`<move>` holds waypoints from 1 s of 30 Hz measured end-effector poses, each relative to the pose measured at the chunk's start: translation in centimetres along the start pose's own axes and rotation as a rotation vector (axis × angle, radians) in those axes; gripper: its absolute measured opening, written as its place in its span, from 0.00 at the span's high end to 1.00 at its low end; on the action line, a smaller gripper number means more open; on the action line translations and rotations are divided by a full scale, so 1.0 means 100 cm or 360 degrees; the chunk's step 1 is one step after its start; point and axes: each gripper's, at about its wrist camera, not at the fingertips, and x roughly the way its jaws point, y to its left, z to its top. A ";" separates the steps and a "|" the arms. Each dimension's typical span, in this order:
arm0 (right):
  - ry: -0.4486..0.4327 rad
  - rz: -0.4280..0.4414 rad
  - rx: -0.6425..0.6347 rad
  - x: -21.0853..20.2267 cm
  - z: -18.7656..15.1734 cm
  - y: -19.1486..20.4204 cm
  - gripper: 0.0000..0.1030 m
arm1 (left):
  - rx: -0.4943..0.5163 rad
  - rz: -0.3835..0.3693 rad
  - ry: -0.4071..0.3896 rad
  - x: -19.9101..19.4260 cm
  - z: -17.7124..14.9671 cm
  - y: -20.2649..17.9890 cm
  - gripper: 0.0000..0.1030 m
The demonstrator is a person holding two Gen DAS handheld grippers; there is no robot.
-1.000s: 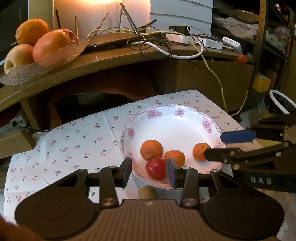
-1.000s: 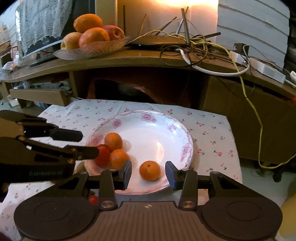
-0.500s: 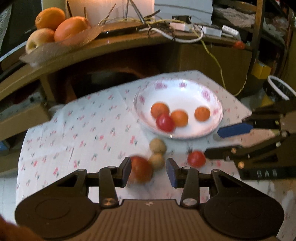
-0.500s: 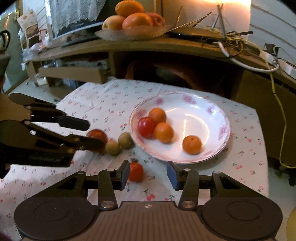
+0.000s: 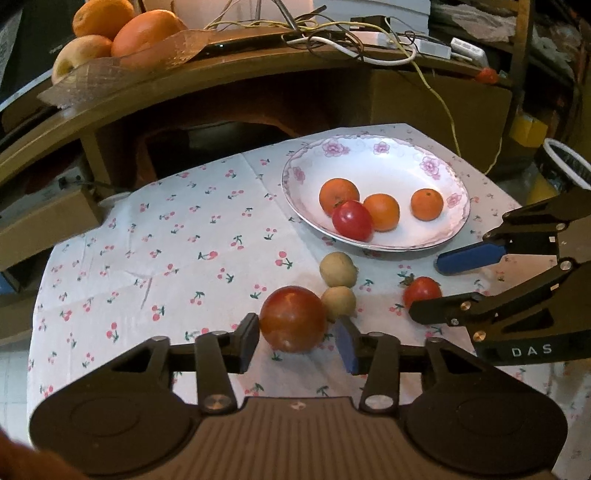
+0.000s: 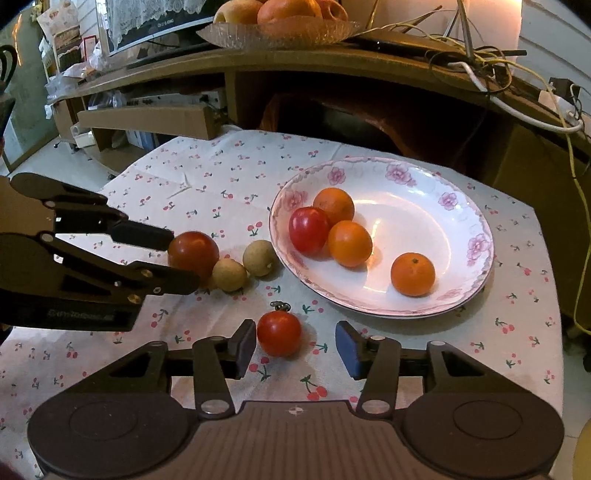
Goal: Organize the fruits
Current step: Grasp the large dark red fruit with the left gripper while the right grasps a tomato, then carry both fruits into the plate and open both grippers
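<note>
A flowered white plate point(image 5: 436, 162) point(image 6: 461, 206) holds three oranges and a red tomato point(image 5: 351, 220) point(image 6: 308, 229). On the cherry-print cloth lie a large red tomato point(image 5: 292, 319) point(image 6: 193, 252), two tan round fruits point(image 5: 338, 268) point(image 6: 259, 257) and a small red tomato point(image 5: 422, 291) point(image 6: 279, 333). My left gripper point(image 5: 297, 343) point(image 6: 177, 258) is open with the large tomato between its fingers. My right gripper point(image 6: 295, 350) point(image 5: 428, 284) is open around the small tomato.
A wooden desk behind the cloth carries a glass dish of large oranges and apples point(image 5: 110, 40) point(image 6: 280, 22), a tangle of cables point(image 5: 332, 37) and a flat device. A cardboard box point(image 6: 147, 118) sits at the left. The cloth's edge drops off at the right.
Both grippers have pulled back from the plate toward the near side of the cloth. The large tomato now sits between my left fingers and the small tomato between my right fingers.
</note>
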 end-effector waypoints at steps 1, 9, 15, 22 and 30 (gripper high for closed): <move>0.0005 -0.0002 -0.0003 0.002 0.000 0.000 0.53 | 0.0013 0.0006 -0.0003 0.002 0.000 0.000 0.50; 0.0011 -0.0003 -0.0004 0.008 0.000 0.000 0.51 | 0.0024 -0.0020 -0.0011 0.011 -0.001 0.005 0.47; 0.0010 -0.0007 -0.0028 0.009 0.001 0.003 0.52 | 0.0046 -0.0044 -0.0009 0.016 -0.003 0.005 0.47; 0.0024 0.0013 -0.0043 0.008 0.002 0.005 0.69 | 0.0044 -0.0066 -0.0005 0.020 -0.002 0.003 0.47; 0.0034 0.0030 -0.0028 0.007 0.002 0.005 0.73 | 0.0012 -0.0071 -0.0008 0.018 -0.001 0.004 0.55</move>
